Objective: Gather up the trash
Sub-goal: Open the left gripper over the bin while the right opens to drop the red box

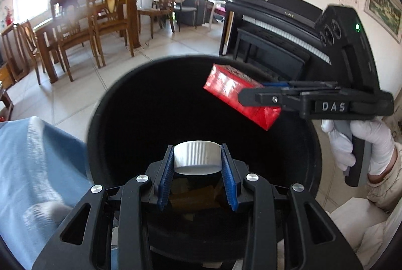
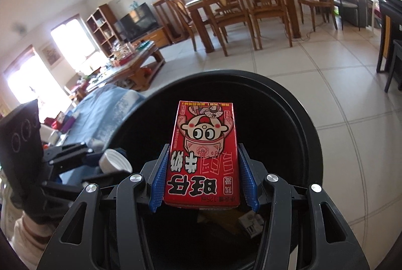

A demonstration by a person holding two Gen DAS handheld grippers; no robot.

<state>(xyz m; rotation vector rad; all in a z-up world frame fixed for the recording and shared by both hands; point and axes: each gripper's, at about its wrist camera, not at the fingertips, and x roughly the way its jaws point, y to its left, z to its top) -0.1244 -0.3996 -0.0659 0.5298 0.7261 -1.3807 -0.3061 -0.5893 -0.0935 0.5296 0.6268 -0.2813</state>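
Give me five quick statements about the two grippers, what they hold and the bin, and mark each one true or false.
1. The left gripper is shut on a white bottle cap. True.
2. The right gripper holds a blue can. False: it holds a red drink carton between its fingers.
3. Both items are over the open mouth of the black trash bin. True.
4. The bin is empty. False: some trash, such as a small pale box, already lies at the bottom.
5. The hand on the right gripper is bare. False: it wears a white glove.
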